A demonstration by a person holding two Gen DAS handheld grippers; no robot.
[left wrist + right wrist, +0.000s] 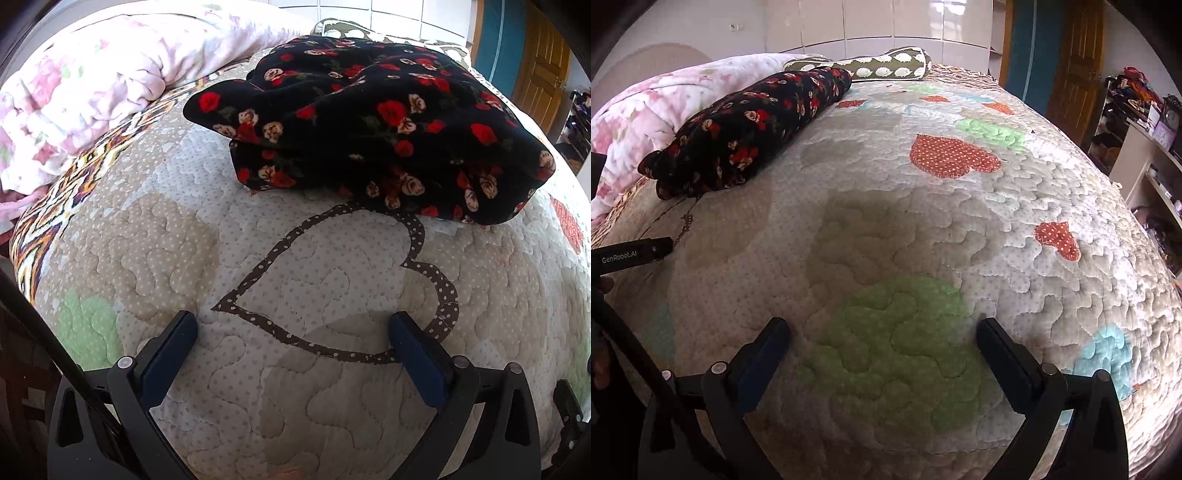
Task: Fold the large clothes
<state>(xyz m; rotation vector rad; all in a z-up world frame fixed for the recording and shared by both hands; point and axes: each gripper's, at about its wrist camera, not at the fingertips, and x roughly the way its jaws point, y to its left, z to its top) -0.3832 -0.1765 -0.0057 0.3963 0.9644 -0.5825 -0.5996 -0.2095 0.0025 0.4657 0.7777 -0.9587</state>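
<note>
Left gripper (293, 326): one, fingers spread wide, nothing held, poised over a brown dotted heart outline (332, 288) stitched on the quilt (155, 229).
Right gripper (882, 334): one, fingers likewise parted, nothing gripped, hung above a green patch (897, 347).
Floral garment (373, 125): one black piece with red and cream roses, seen folded into a thick bundle on the quilt, just beyond the left gripper, well apart from the right.
Bedding: one pink floral blanket (81, 85) bunched beside the garment; one olive patterned pillow (886, 66) behind it.
Red hearts (953, 155): two counted on the quilt in the right wrist view.
</note>
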